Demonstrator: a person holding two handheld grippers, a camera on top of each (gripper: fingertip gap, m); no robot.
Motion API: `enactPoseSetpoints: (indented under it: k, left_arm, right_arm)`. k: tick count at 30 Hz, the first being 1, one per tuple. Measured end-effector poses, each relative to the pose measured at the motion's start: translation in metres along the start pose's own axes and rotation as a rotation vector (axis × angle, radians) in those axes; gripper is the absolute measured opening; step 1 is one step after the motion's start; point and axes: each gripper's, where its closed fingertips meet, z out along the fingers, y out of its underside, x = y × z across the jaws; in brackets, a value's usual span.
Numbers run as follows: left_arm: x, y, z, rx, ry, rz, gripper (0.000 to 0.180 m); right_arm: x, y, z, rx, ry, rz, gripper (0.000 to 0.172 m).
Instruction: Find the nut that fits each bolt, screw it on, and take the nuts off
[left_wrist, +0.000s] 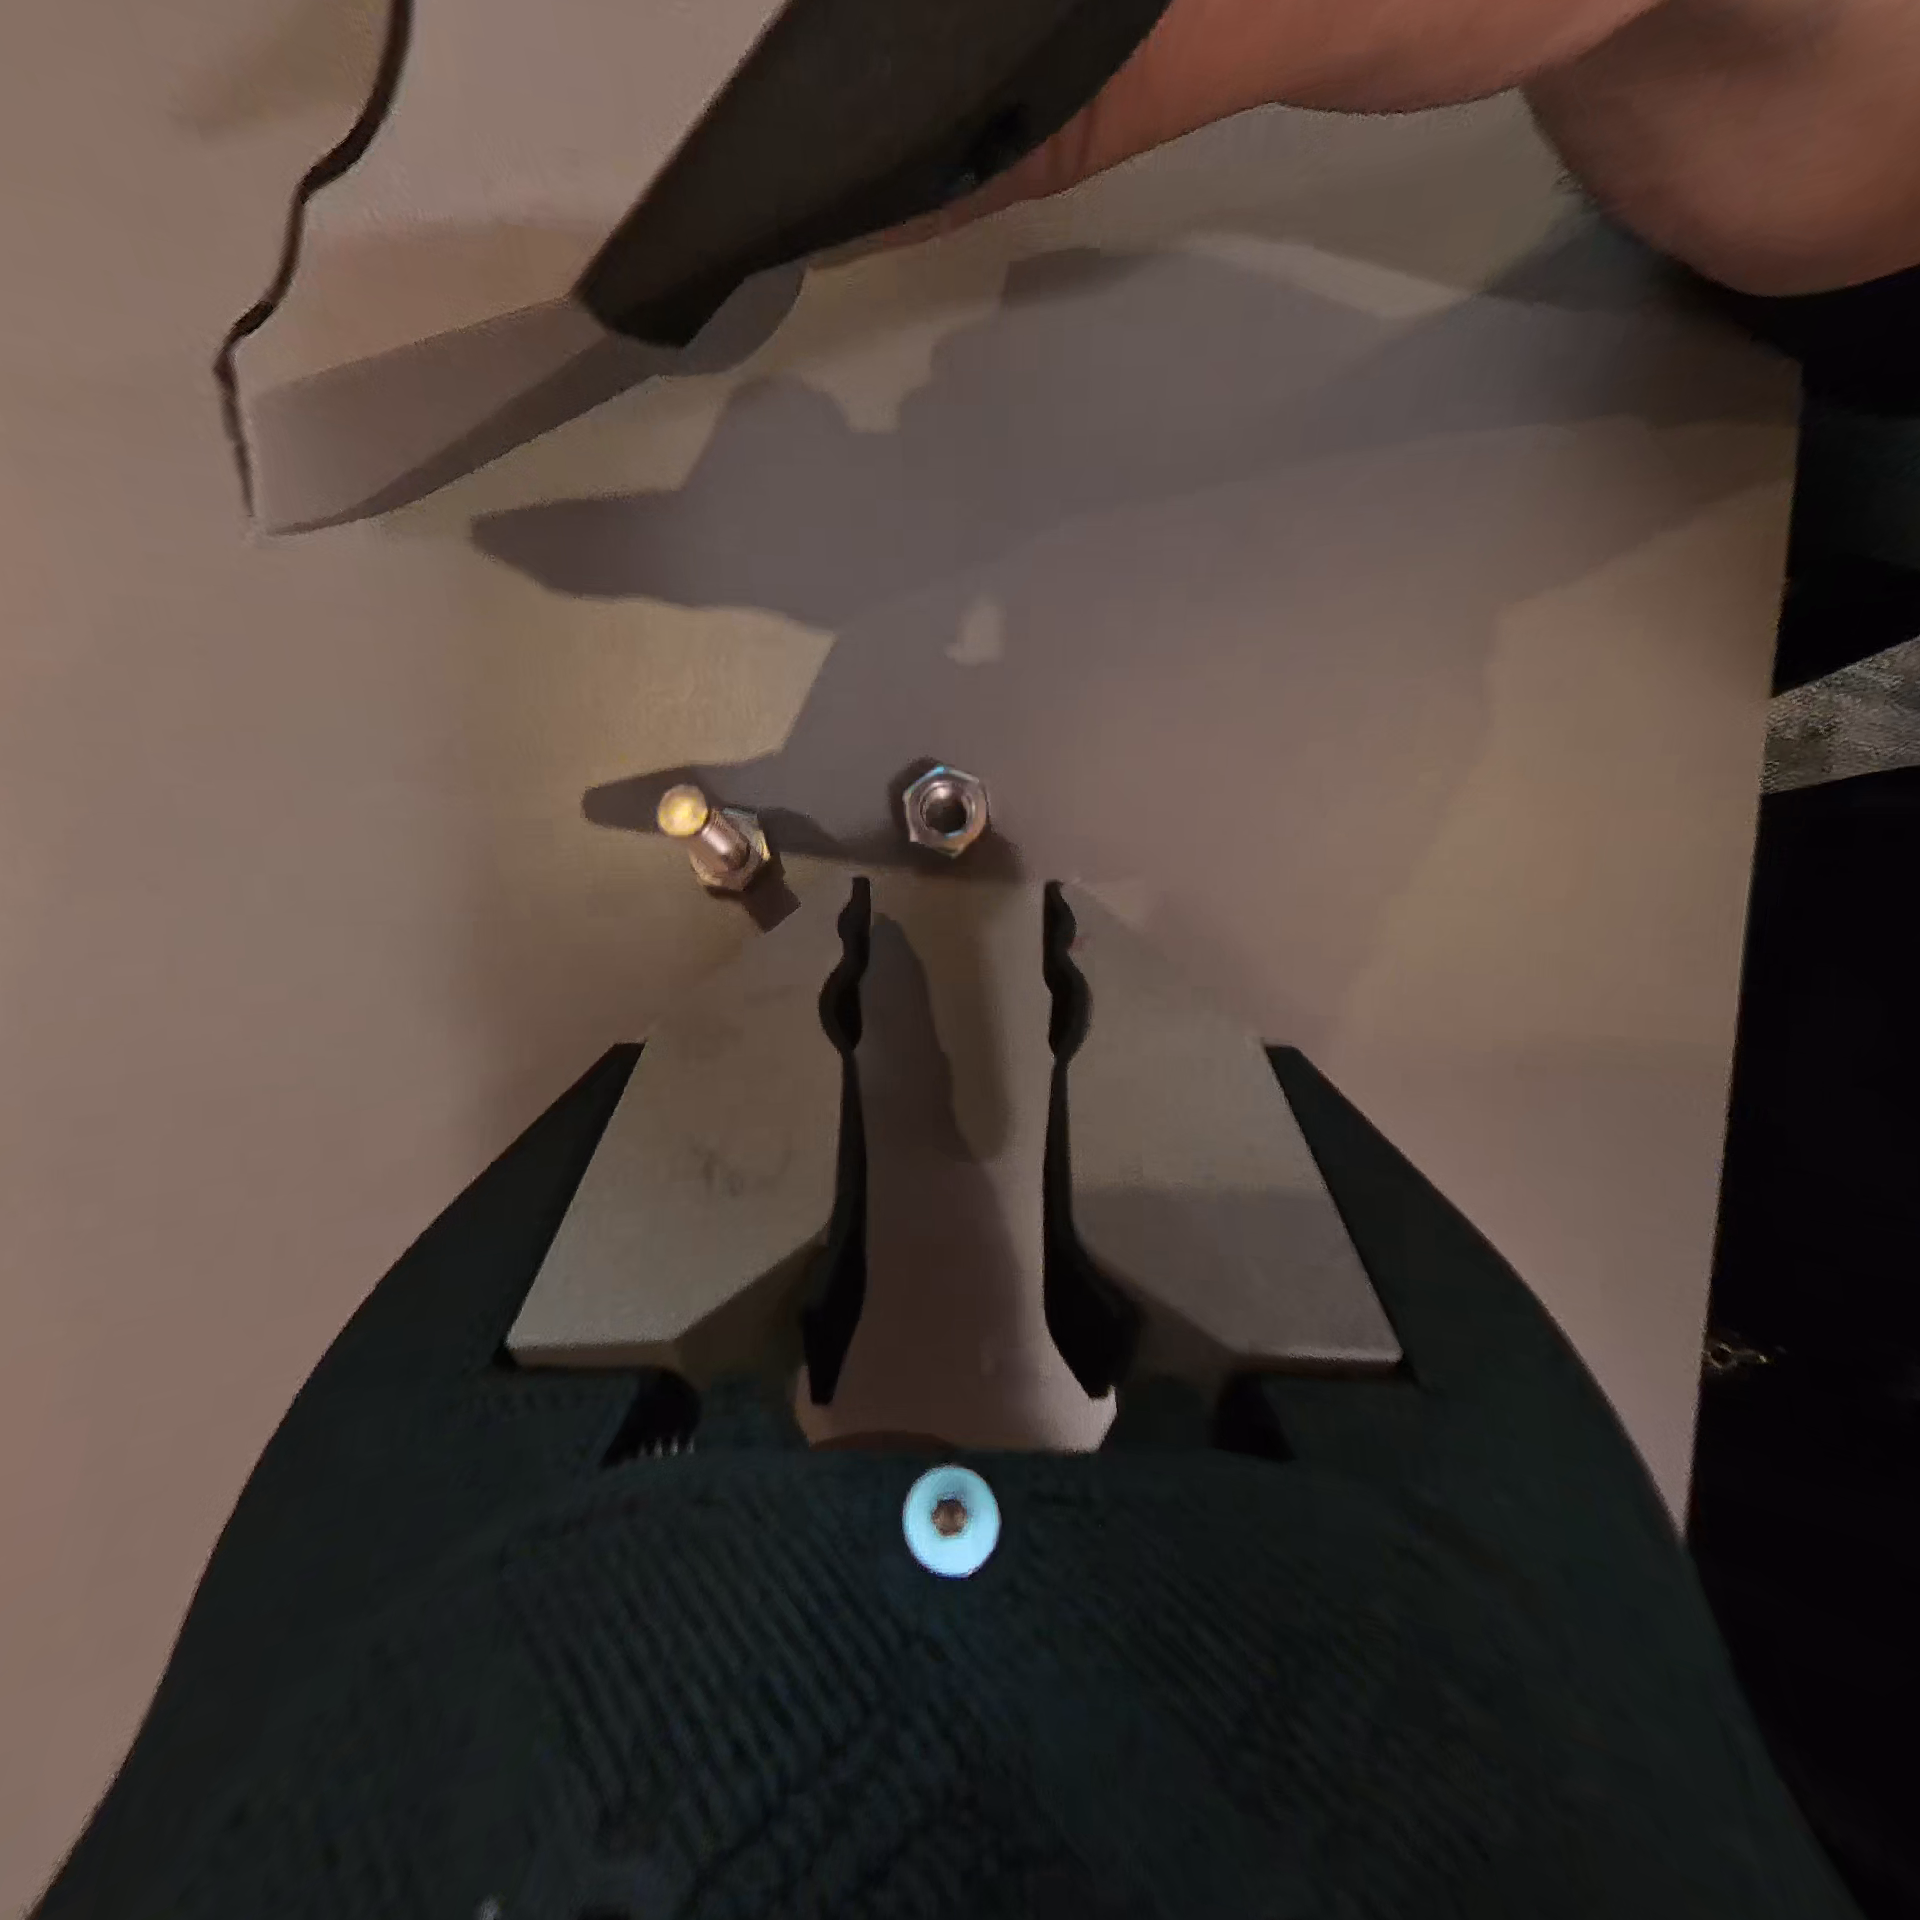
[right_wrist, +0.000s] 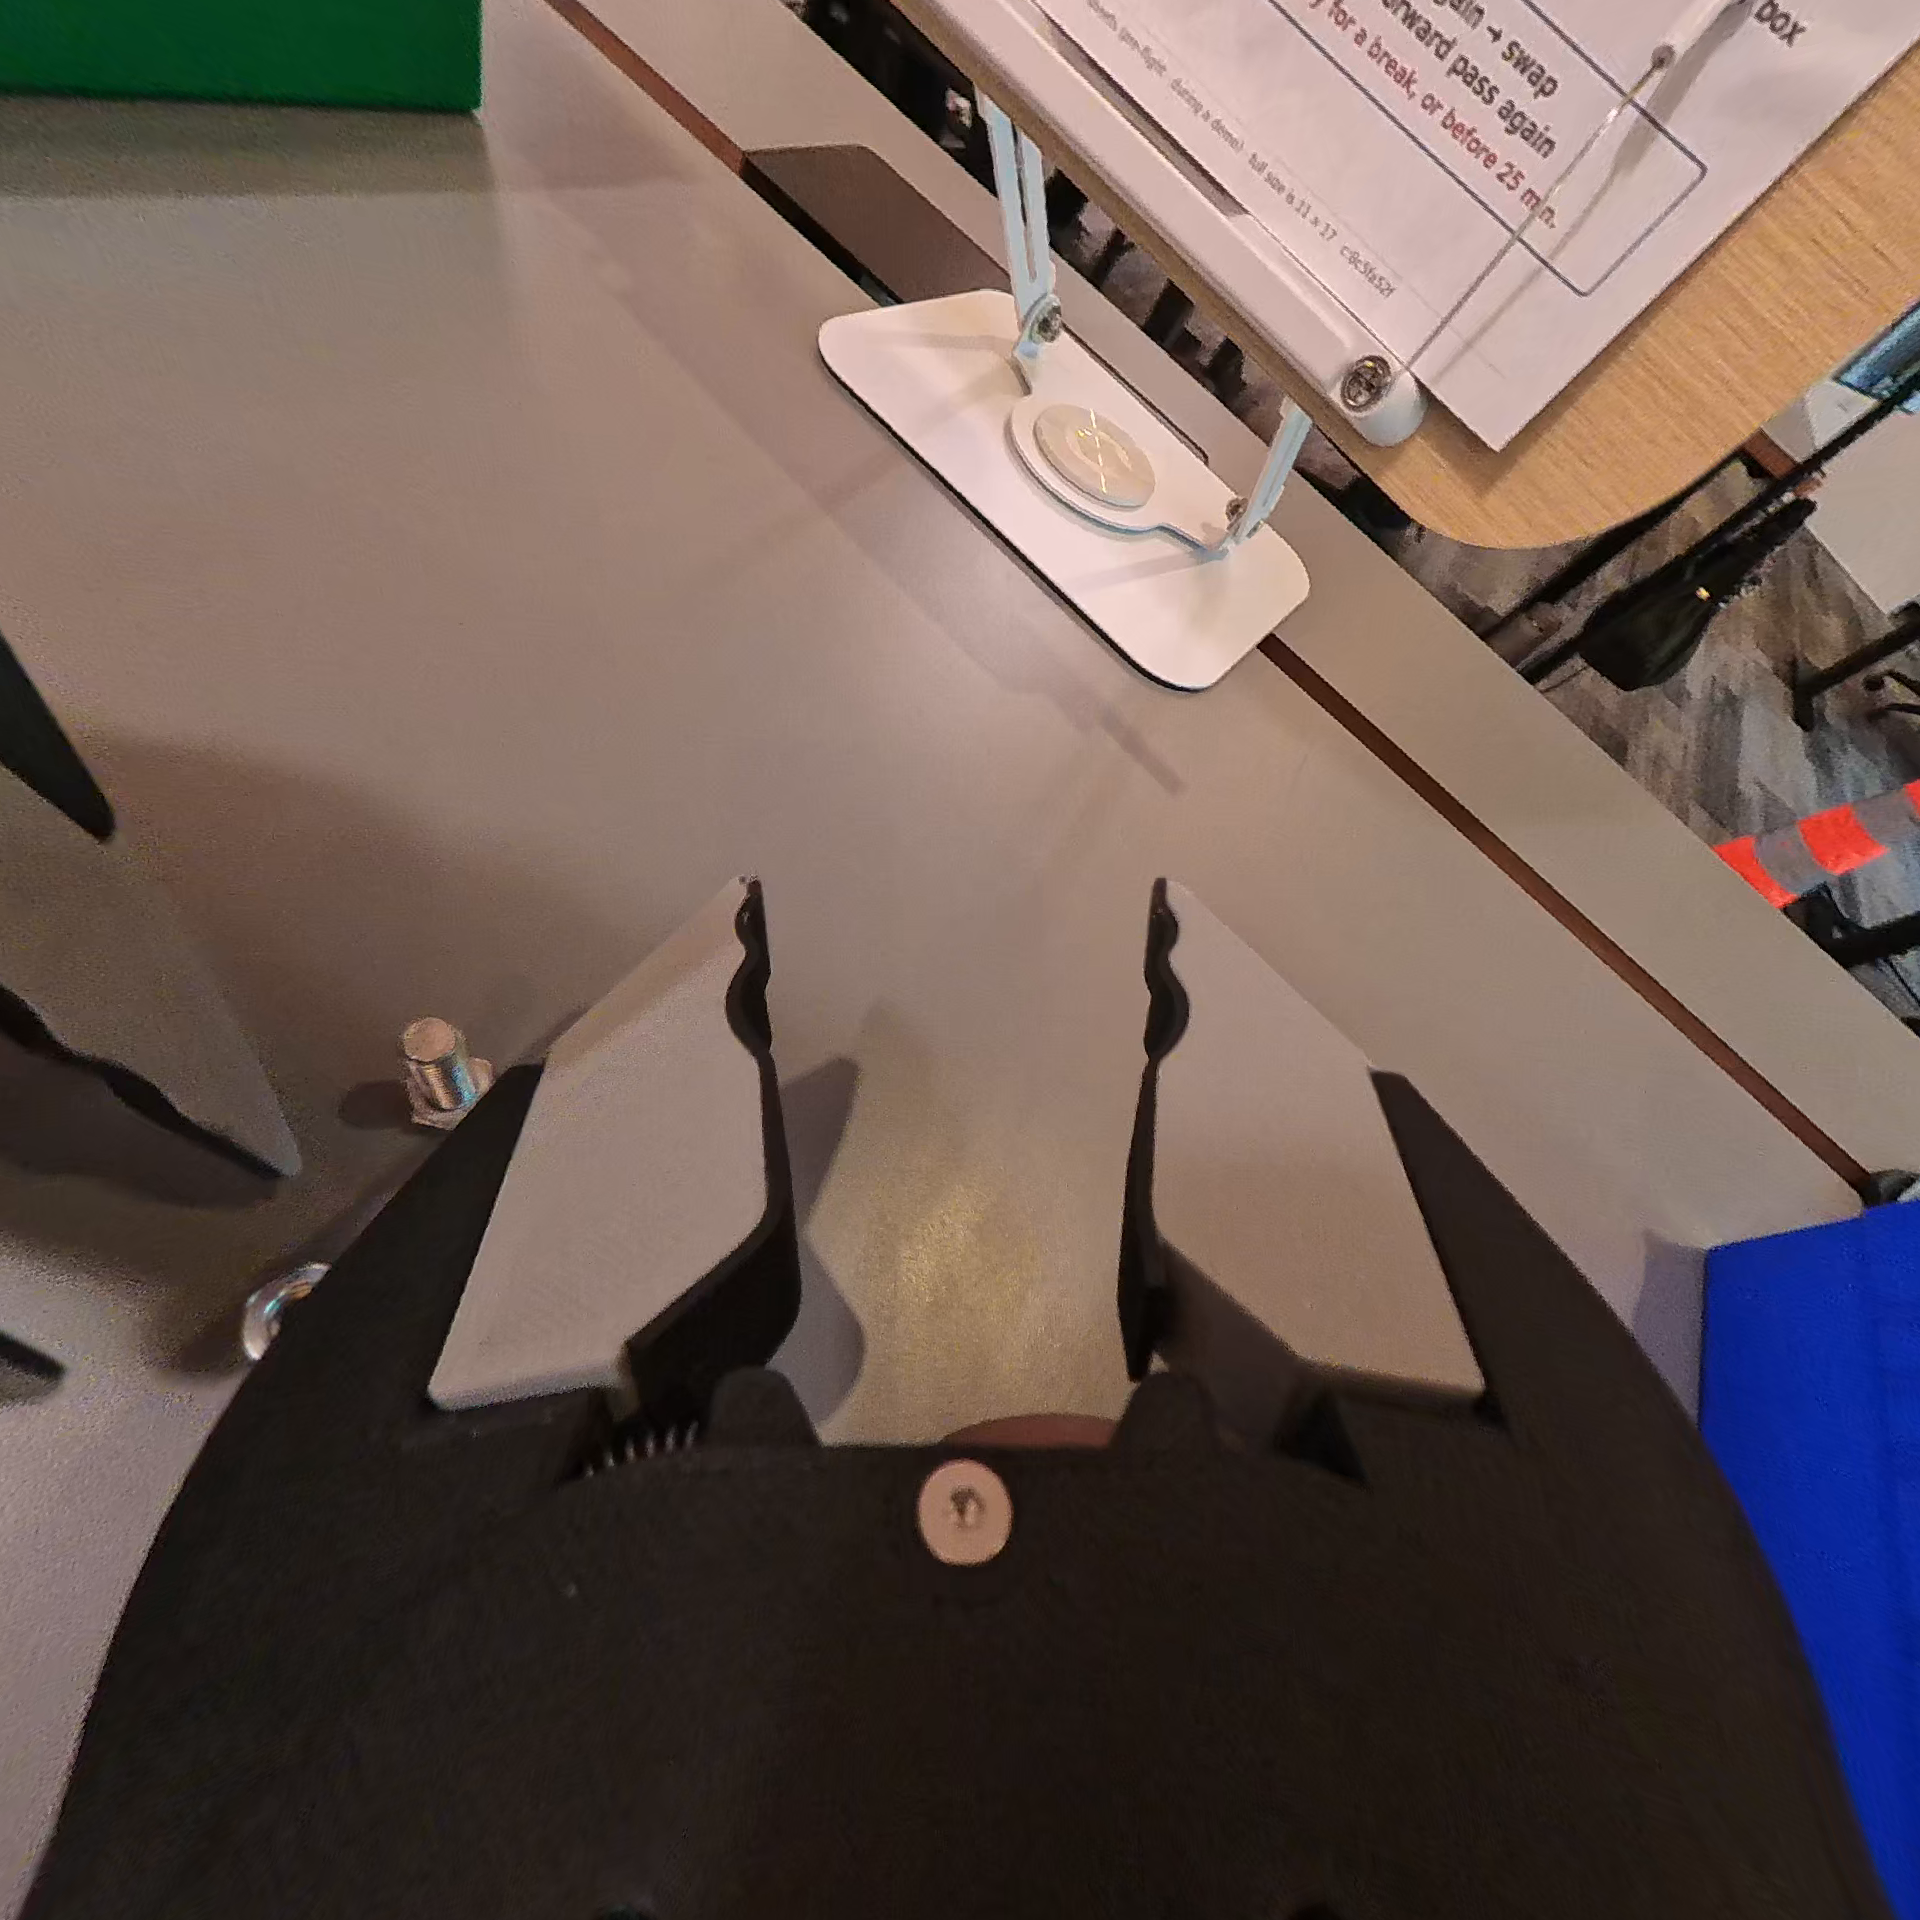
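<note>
Item one, nearest to me: my left gripper (left_wrist: 951, 888), black-bodied with pale finger plates, its jaws standing apart with only bare table showing between the dark pads. Item two, just beyond its fingertips: a silver hex nut (left_wrist: 943, 816), resting flat on the table (left_wrist: 312, 831) with its threaded bore facing up, close to the tips but clear of both pads. Item three, to the left of the nut and near it: a bolt (left_wrist: 712, 842), standing on its hex head with the threaded shank tilted up and its end face catching a yellow glint. Item four, farther off at the upper left of that view: my right gripper, one pale finger plate and dark body visible, with a hand (left_wrist: 1558, 114) on it at the top right. Item five, from the right wrist view: my right gripper (right_wrist: 956, 894), jaws spread wide, nothing between the pads, hovering over open table. Item six, at its near left: the same bolt (right_wrist: 442, 1070), upright beside the gripper's black body, and nearer still a second shiny metal piece (right_wrist: 281, 1304), partly hidden, kind uncertain. Item seven, far side: a white stand base (right_wrist: 1091, 520) carrying a printed sheet (right_wrist: 1455, 156). Item eight, far left: a green block (right_wrist: 239, 52). Item nine, near right: a blue object (right_wrist: 1818, 1455).
</note>
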Motion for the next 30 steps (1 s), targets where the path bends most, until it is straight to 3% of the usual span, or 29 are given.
enactPoseSetpoints:
  k: [4, 8, 11, 12, 14, 17, 22, 26, 30]
  left_arm:
    - [-0.017, 0.016, -0.022, 0.018, -0.058, -0.017, 0.031]
    - [-0.043, 0.03, -0.033, 0.083, -0.104, -0.092, 0.033]
    - [-0.056, 0.032, -0.032, 0.144, -0.138, -0.11, 0.034]
    - [-0.058, 0.034, -0.029, 0.14, -0.14, -0.11, 0.035]
    - [-0.06, 0.039, -0.023, 0.118, -0.157, -0.091, 0.039]
    - [-0.055, 0.036, -0.015, 0.121, -0.147, -0.07, 0.04]
    - [-0.045, 0.018, -0.015, 0.203, -0.123, -0.055, 0.042]
    - [-0.038, 0.017, -0.017, 0.21, -0.093, -0.033, 0.04]
    - [-0.019, 0.008, -0.02, 0.267, 0.027, -0.034, 0.037]
  right_arm:
    - [-0.03, -0.002, -0.006, 0.041, -0.214, -0.026, 0.054]
    - [-0.07, -0.005, -0.017, 0.06, -0.487, 0.039, 0.054]
    - [-0.092, 0.001, -0.018, 0.024, -0.589, 0.034, 0.055]
    - [-0.097, 0.006, -0.016, 0.0, -0.608, 0.022, 0.046]
    - [-0.107, 0.02, -0.013, -0.073, -0.645, -0.018, 0.007]
    - [-0.112, 0.018, -0.014, -0.07, -0.672, -0.01, 0.006]
    - [-0.124, -0.025, -0.034, 0.117, -0.773, 0.092, 0.006]
    - [-0.13, -0.028, -0.041, 0.139, -0.812, 0.083, 0.006]
    - [-0.129, -0.024, -0.041, 0.138, -0.825, 0.073, 0.006]
